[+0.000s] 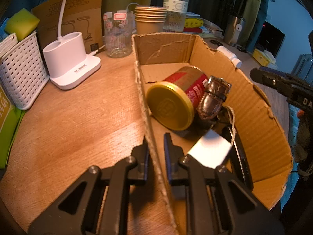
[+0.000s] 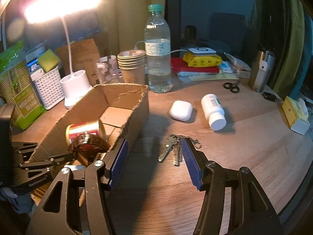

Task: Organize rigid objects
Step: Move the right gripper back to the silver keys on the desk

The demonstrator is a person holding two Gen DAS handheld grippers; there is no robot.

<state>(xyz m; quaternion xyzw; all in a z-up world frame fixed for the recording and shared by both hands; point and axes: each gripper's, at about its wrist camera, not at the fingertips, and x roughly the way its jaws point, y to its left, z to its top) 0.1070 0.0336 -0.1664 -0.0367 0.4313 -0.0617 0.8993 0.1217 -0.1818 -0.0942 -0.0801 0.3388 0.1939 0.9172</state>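
Wooden desk: keys (flat) between right fingers.

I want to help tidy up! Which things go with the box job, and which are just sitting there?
For the job: cardboard box, tin can, watch, keys, earbud case, pill bottle.

Just lying about: lamp, water bottle, paper cups, white basket, scissors.

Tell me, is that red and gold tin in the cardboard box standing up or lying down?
Lying down. The tin rests on its side on the floor of the cardboard box, its round gold lid facing sideways toward the left camera, beside a brown watch.
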